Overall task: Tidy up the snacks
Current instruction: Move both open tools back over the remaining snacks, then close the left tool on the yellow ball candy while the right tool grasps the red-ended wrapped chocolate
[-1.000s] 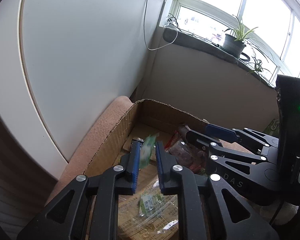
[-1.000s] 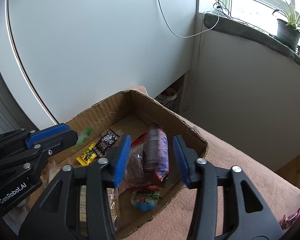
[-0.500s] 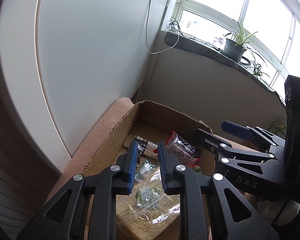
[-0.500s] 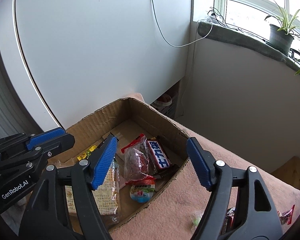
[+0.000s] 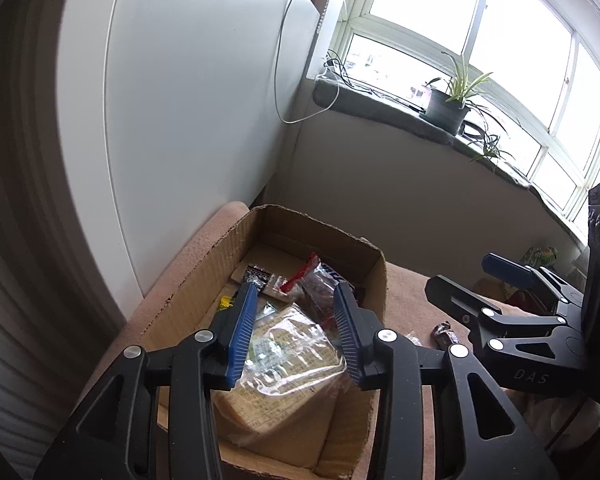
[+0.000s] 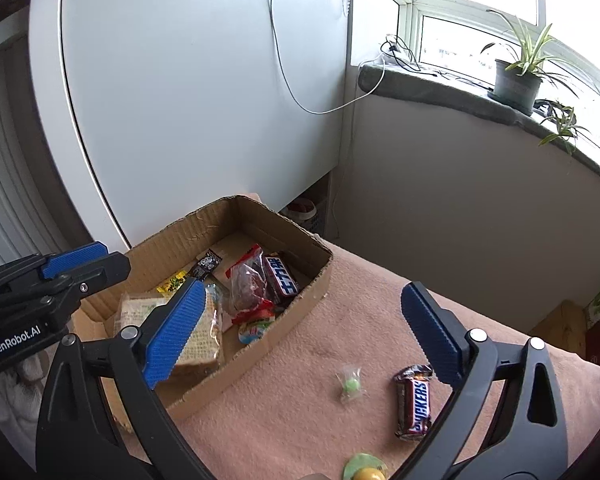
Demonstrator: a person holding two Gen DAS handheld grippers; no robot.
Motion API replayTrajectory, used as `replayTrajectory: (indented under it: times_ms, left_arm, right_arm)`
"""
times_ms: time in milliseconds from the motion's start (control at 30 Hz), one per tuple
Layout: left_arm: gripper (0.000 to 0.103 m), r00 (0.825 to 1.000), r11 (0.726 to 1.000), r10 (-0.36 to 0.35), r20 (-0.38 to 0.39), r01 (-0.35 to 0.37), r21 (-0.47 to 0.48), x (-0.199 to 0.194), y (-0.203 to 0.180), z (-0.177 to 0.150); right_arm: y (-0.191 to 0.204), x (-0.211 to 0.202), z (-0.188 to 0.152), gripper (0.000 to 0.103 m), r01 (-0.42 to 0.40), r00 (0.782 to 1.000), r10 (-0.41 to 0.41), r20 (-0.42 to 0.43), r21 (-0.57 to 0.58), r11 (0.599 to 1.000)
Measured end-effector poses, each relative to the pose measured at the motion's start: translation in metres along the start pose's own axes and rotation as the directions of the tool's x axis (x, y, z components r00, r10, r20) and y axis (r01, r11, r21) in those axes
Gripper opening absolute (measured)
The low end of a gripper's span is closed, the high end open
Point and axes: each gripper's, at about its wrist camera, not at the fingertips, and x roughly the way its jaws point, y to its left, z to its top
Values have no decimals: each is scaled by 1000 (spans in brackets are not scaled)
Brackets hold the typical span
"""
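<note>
Left gripper [image 5: 296, 328] hovers over the near end of the cardboard box [image 6: 260, 354], jaws parting, nothing pinched; the clear-wrapped cracker pack [image 5: 288, 364] lies in the box below and between them, not touched

Right gripper [image 6: 300, 334] above the pink blanket [image 6: 300, 400] to the right of the box, jaws spreading wide, nothing between them

Box contents, right wrist view: cracker pack at near left, clear bag of dark red pieces [image 6: 247, 284] in the middle, dark bar with white lettering [image 6: 281, 277] just beside it on the right, small round green-and-white cup [image 6: 252, 330] at the near wall, black sachet [image 6: 207, 262] and yellow sachet [image 6: 172, 283] toward the far left

Outside the box, on the blanket: Snickers bar [image 6: 414, 402] near the right jaw, small clear-wrapped green candy [image 6: 350, 383] left of it, well apart from the box; a round green item [image 6: 364, 466] at the bottom edge, partly cut off, type unclear

Background: white panel [image 6: 204, 92], windowsill with potted plant [image 6: 516, 80]
</note>
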Motion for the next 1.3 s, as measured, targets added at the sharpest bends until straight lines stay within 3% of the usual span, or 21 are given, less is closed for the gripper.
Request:
replayTrajectory:
  times_ms: [467, 600, 733, 1000, 1300]
  left_arm:
    - [42, 994, 994, -105, 7, 105, 39, -26, -48, -28]
    - [49, 989, 987, -145, -19, 146, 67, -23, -69, -41]
    - [49, 982, 978, -173, -69, 180, 109, -14, -93, -58]
    - [49, 965, 955, -187, -181, 222, 198, 11, -138, -100]
    - [50, 949, 948, -181, -257, 238, 212, 41, -157, -116]
  right_arm:
    - [-96, -101, -76, 100, 97, 992, -112, 62, 213, 972]
    - [-128, -123, -101, 100, 135, 987, -154, 51, 274, 952]
    - [-153, -138, -123, 100, 178, 980, -197, 32, 306, 935]
    - [-186, -138, -154, 100, 220, 973, -229, -16, 349, 911]
    - [-214, -101, -160, 100, 247, 969, -239, -68, 378, 892]
